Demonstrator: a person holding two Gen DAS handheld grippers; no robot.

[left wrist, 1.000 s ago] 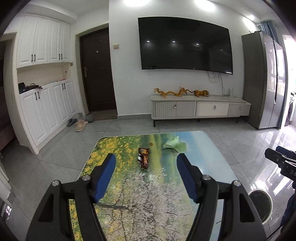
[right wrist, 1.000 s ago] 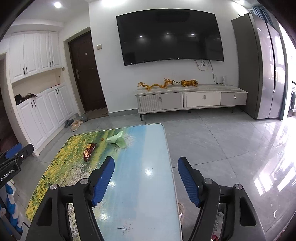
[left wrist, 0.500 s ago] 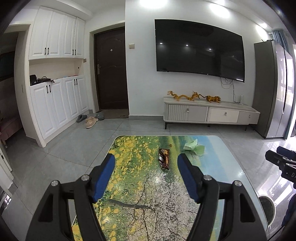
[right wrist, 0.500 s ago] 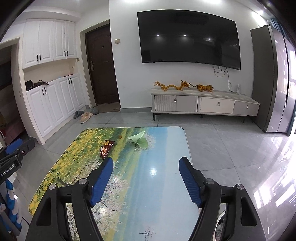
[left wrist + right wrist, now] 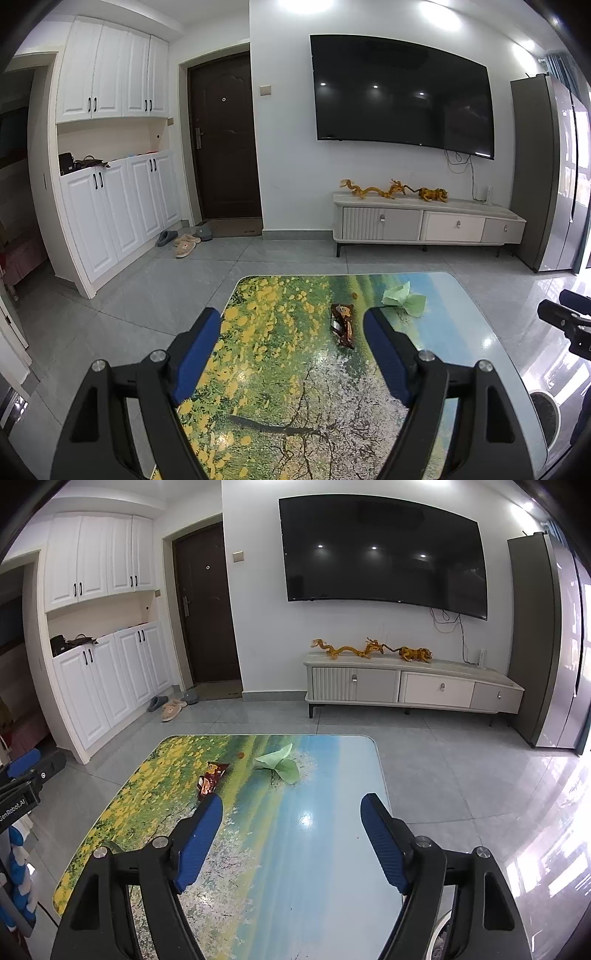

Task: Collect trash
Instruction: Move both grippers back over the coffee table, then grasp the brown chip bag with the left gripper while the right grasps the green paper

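Wrapper (image 5: pixel 342 325): lies flat mid-table, beside the crumpled green paper (image 5: pixel 403 298); judged light, crinkly, slippery; best pinched across its narrow width.
Crumb (image 5: pixel 354 295): small, just beyond the wrapper.
Table (image 5: pixel 280 387): glossy printed top.
Left gripper (image 5: pixel 291 339): jaws opening, nothing between them.
Right gripper (image 5: pixel 291 821): jaws opening, empty.
View difference: the left view alone shows the wrapper lined up between the jaws; the right view shows bare table ahead.

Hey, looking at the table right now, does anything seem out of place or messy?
Yes. On the printed table, a crumpled brown snack wrapper lies near the middle, a wrinkled pale green tissue sits beside it, and a small orange crumb lies toward the far edge. They look like loose litter. Nothing looks spilled or broken.
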